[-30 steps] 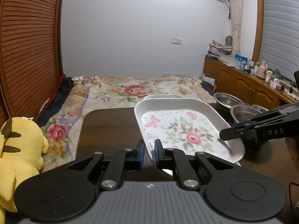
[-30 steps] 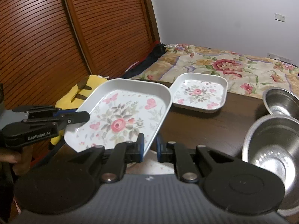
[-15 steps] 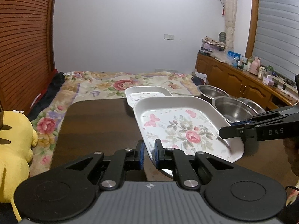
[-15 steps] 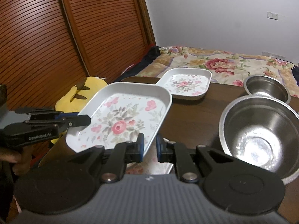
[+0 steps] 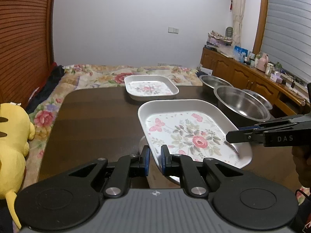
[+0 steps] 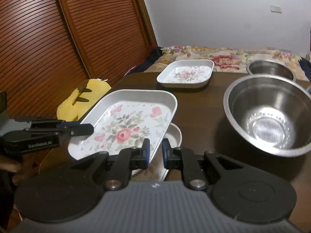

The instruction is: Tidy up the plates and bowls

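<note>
A large white floral plate (image 5: 186, 134) (image 6: 128, 124) hangs just above the dark wooden table (image 5: 97, 116) (image 6: 204, 104). My left gripper (image 5: 155, 159) is shut on its near rim. My right gripper (image 6: 155, 151) is shut on the opposite rim and shows at the right in the left wrist view (image 5: 233, 136). The left gripper (image 6: 87, 130) shows at the left in the right wrist view. Under the held plate lies a white dish (image 6: 176, 136), mostly hidden. A smaller floral plate (image 5: 150, 87) (image 6: 186, 73) rests at the table's far side.
Steel bowls stand to the right: a big one (image 5: 241, 104) (image 6: 268, 116) and a smaller one behind it (image 5: 215, 81) (image 6: 272, 69). A yellow plush toy (image 5: 11, 145) (image 6: 85, 95) lies left of the table. A floral bed (image 5: 108, 75) lies beyond, a cabinet (image 5: 243, 73) at the right.
Both grippers, still shut on the large plate, have brought it lower and nearer the table. The small plate, earlier half hidden behind it, now shows in full.
</note>
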Available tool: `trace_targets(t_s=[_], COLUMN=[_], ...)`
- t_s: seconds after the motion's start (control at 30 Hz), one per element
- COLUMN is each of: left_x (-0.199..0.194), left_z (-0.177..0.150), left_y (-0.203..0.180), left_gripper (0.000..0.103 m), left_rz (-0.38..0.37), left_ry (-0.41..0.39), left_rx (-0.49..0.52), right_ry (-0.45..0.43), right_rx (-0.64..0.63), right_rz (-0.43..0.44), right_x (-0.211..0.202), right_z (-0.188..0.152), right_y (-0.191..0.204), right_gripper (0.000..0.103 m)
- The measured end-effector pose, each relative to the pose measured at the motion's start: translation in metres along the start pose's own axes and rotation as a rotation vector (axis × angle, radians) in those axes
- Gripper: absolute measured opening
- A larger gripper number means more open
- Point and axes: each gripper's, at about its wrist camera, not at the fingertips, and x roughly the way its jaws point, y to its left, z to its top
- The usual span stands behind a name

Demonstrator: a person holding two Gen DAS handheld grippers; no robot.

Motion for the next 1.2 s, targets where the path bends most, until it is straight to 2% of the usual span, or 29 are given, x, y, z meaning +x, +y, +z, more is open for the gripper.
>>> trace_targets(t_s=[0.2,0.47,0.63,0.93,1.07,1.2], left_x=[0.006,0.009,0.01,0.013,0.016,0.018], left_z=[-0.008,-0.019,-0.022,-0.025,-0.027,-0.03], left_y=[-0.004,-0.002,-0.001,-0.006,-0.008,-0.005], left_gripper=[0.013,0.013,0.013,0.013,0.013,0.013], left_rz=[-0.001,-0.001,0.004,0.038,0.076,0.07], left_ry=[0.025,0.039,0.05,0.027,0.031,0.038], left_rx=[0.006,-0.013,-0.016,0.015,0.025,0.014], right_ry=[-0.01,-0.072,-0.071,-0.098,-0.104,-0.106], right_rx=[0.027,0.046,0.05,0.041,0.027,0.033], right_rz=[-0.014,-0.036,-0.041,-0.059,-0.068,-0.062], right_x=[-0.002,-0.002,0.003,0.006,0.008,0.007], right_z=[-0.013,-0.025,-0.033,-0.041,-0.041,-0.043], right_y=[-0.001,0.001,0.001,0.003,0.006,0.004], right_gripper=[0.015,0.015,0.015,0.016,0.016,0.016])
